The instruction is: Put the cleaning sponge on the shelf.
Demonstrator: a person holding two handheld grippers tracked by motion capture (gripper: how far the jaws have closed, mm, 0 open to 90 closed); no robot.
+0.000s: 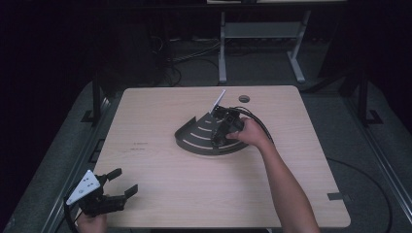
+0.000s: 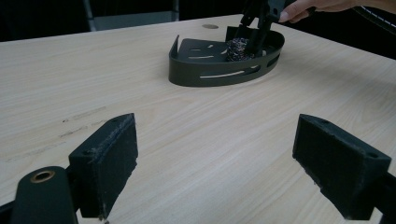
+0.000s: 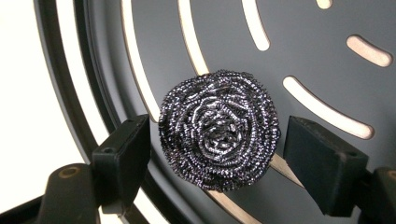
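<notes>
Scourer (image 3: 219,130), a round ball of coiled steel wire, lies in a dark slotted tray (image 1: 194,138) near the middle of the pale wooden counter (image 1: 160,194).

High view: the tray is fan-shaped, with a curved wall and 2 straight edges, and long curved slots cut in its floor. The right claw (image 1: 219,134) reaches down into the tray's right part, held by the person's right hand (image 1: 252,133), whose forearm comes in from the lower right. A white plate stands up from that tool. The left claw (image 1: 124,182) sits low at the counter's near left corner, well apart from the tray, its jaws spread, with the left hand (image 1: 91,222) at the bottom edge. A round hole (image 1: 244,98) shows in the counter behind the tray.

Left gripper view: the left claw (image 2: 215,158) has its 2 padded jaws wide apart over bare counter. Farther off, the tray (image 2: 219,74) holds the scourer (image 2: 238,49), with the right claw (image 2: 254,39) lowered onto it from above.

Right gripper view: the right claw (image 3: 217,154) has 1 jaw on each side of the scourer. The left jaw is at the wire; a narrow gap shows at the right jaw, so the jaws are apart, not clamped. The scourer rests on the tray (image 3: 317,60) floor, over a slot.
</notes>
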